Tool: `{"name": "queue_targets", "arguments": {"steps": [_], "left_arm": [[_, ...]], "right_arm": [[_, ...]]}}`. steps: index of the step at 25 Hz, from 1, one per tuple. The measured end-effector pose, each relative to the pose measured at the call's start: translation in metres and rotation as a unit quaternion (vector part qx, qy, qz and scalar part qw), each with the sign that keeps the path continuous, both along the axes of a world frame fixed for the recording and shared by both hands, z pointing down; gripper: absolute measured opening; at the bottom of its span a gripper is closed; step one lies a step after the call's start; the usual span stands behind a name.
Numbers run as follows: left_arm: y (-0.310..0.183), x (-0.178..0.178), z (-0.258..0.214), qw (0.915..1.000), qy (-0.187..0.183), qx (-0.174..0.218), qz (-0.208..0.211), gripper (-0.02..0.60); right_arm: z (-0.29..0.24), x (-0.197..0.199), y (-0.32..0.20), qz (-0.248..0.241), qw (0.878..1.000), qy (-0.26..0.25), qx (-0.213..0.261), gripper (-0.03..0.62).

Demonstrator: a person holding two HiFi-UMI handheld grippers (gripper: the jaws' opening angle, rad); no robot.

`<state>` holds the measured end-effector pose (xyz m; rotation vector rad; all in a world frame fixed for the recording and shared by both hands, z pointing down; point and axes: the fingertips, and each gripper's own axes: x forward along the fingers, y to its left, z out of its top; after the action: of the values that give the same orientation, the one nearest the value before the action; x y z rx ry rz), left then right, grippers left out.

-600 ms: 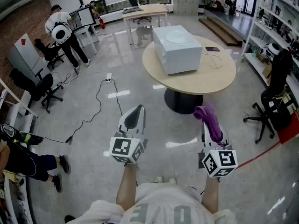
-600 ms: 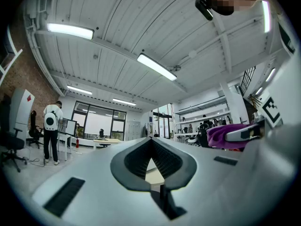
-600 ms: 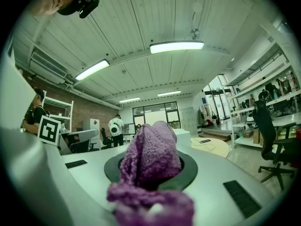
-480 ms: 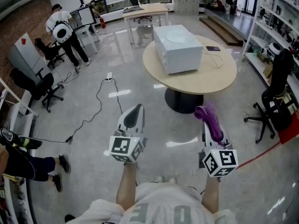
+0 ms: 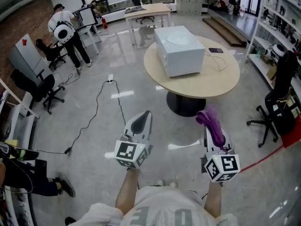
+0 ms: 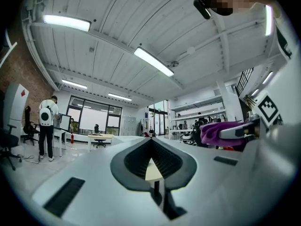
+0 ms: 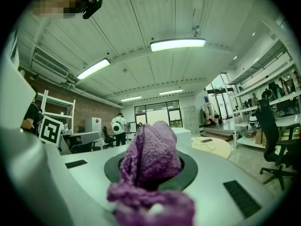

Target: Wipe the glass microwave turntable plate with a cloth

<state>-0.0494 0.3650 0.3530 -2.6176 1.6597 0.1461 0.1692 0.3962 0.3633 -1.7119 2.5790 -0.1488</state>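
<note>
Far ahead, a white microwave (image 5: pixel 181 55) stands on a round wooden table (image 5: pixel 221 86). A pale round glass plate (image 5: pixel 178 38) lies on top of the microwave. Both grippers are held low over the grey floor, well short of the table. My left gripper (image 5: pixel 146 114) is shut, its jaws meeting with nothing between them (image 6: pixel 151 145). A purple cloth (image 5: pixel 212 124) is clamped in my right gripper (image 5: pixel 209 121); in the right gripper view the cloth (image 7: pixel 151 157) bunches out of the shut jaws and hides them. The left gripper view shows the cloth (image 6: pixel 218 132) off to its right.
A dark phone (image 5: pixel 216 50) with a cable lies on the table. A black cable (image 5: pixel 96 109) trails over the floor at left. Office chairs stand at left (image 5: pixel 40 88) and right (image 5: pixel 277 107). A person (image 5: pixel 66 34) stands at desks far left. Shelves (image 5: pixel 277 27) line the right wall.
My left gripper has shifted a little to the right and forward. The right gripper holds the cloth as before. The seated person's legs at lower left have drawn back.
</note>
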Motion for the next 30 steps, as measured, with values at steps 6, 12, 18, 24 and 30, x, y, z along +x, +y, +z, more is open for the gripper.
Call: {"name": "queue_targets", "arguments": {"steps": [6, 12, 18, 24, 30], "left_arm": [[-0.007, 0.014, 0.008, 1.0000, -0.007, -0.003, 0.003, -0.005], [-0.036, 0.000, 0.021, 0.9997, 0.008, -0.017, -0.019, -0.005], [-0.117, -0.007, 0.026, 0.9992, 0.029, -0.016, -0.020, -0.005], [-0.221, -0.035, 0.020, 0.9993, 0.033, -0.018, -0.001, -0.005], [-0.315, -0.047, 0.010, 0.9991, 0.030, -0.016, 0.027, -0.005]], "right_arm": [[0.016, 0.014, -0.011, -0.001, 0.999, -0.030, -0.022, 0.048], [0.036, 0.017, -0.037, -0.005, 0.998, -0.035, -0.050, 0.048], [0.040, 0.014, -0.116, 0.000, 0.998, -0.027, -0.053, 0.048], [0.022, -0.021, -0.220, 0.012, 0.999, -0.034, -0.041, 0.048], [0.015, -0.038, -0.300, 0.032, 0.998, -0.042, -0.036, 0.048]]}}
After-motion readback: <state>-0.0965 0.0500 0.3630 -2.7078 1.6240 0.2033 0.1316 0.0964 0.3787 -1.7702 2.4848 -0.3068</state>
